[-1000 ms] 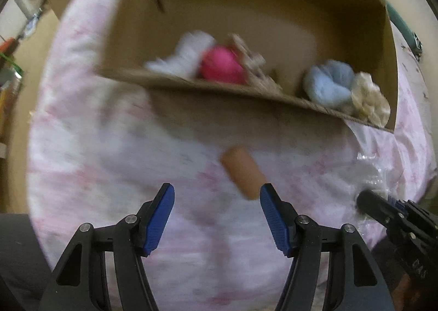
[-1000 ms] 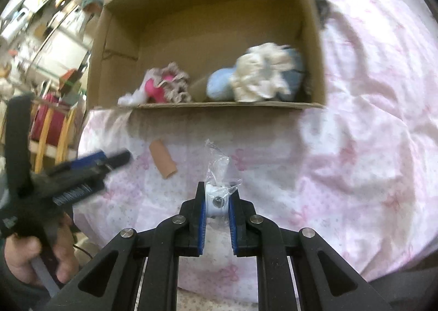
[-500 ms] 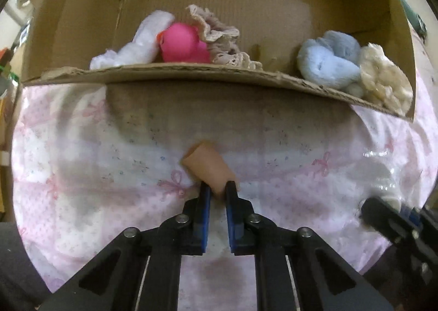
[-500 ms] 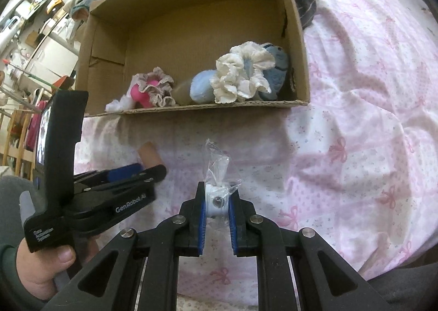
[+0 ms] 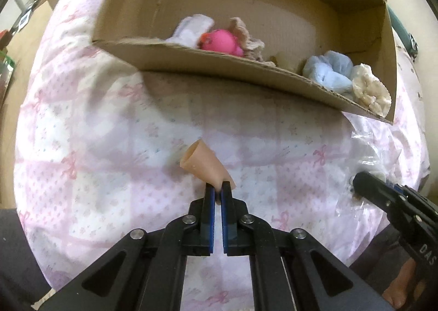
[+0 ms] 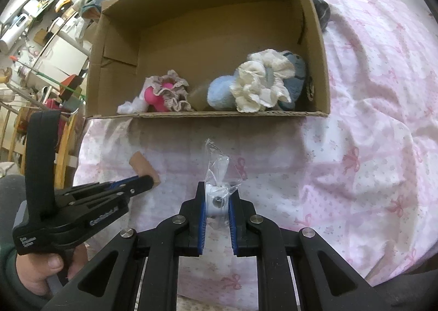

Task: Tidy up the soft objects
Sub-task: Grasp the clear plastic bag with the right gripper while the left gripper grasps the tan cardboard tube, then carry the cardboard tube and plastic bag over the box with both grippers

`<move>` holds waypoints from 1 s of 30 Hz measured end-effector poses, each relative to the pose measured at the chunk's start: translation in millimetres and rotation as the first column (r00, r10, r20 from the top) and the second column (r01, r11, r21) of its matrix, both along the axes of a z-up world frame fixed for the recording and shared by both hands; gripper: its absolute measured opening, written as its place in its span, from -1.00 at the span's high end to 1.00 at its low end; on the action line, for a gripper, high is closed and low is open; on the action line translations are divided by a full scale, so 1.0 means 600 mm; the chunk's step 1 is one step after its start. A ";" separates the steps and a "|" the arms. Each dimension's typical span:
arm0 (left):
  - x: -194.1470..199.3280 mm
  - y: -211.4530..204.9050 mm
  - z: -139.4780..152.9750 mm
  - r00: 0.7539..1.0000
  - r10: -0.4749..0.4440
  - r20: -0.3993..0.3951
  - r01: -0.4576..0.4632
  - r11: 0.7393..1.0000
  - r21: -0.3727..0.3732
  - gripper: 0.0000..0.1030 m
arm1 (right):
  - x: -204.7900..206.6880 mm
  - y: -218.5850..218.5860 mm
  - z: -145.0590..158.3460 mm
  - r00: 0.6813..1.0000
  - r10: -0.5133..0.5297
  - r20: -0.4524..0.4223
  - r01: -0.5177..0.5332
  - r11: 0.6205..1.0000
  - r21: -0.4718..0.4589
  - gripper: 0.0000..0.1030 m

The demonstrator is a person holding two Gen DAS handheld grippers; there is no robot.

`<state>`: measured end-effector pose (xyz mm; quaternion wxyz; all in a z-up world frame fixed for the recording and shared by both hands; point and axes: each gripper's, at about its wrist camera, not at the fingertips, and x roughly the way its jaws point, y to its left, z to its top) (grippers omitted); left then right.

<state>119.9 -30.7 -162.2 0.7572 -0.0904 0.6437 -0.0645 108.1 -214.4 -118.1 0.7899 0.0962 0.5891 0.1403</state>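
My left gripper (image 5: 216, 187) is shut on the near end of a tan soft tube (image 5: 204, 164) and holds it just above the pink bedsheet; the tube also shows in the right wrist view (image 6: 141, 166). My right gripper (image 6: 216, 196) is shut on a white item in a clear plastic bag (image 6: 217, 174). Beyond both stands an open cardboard box (image 6: 208, 115) holding a pink toy (image 6: 154, 96), a beige scrunchie (image 6: 176, 92), a white cloth (image 6: 131, 105), a blue plush (image 6: 220, 92) and a cream scrunchie (image 6: 260, 83).
The box (image 5: 246, 67) rests on a bed with a pink bow-print sheet (image 6: 369, 146). A dark object (image 6: 321, 12) lies behind the box's right wall. Cluttered shelves and a wooden frame (image 6: 41, 70) stand off the bed's left side.
My left gripper went from open around the tan tube to shut on its end, and has raised it a little. My right gripper stays shut on the bagged item.
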 end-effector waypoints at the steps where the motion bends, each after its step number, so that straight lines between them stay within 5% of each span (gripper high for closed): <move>1: -0.008 0.004 0.001 1.000 0.006 0.005 -0.006 1.000 -0.005 0.92 | 0.000 0.001 0.000 1.000 0.002 0.001 -0.002 1.000 0.003 0.70; 30: -0.077 0.042 0.123 0.988 0.033 0.148 -0.053 0.990 0.132 0.92 | -0.009 0.035 0.032 0.996 0.048 0.072 -0.054 0.995 0.080 0.70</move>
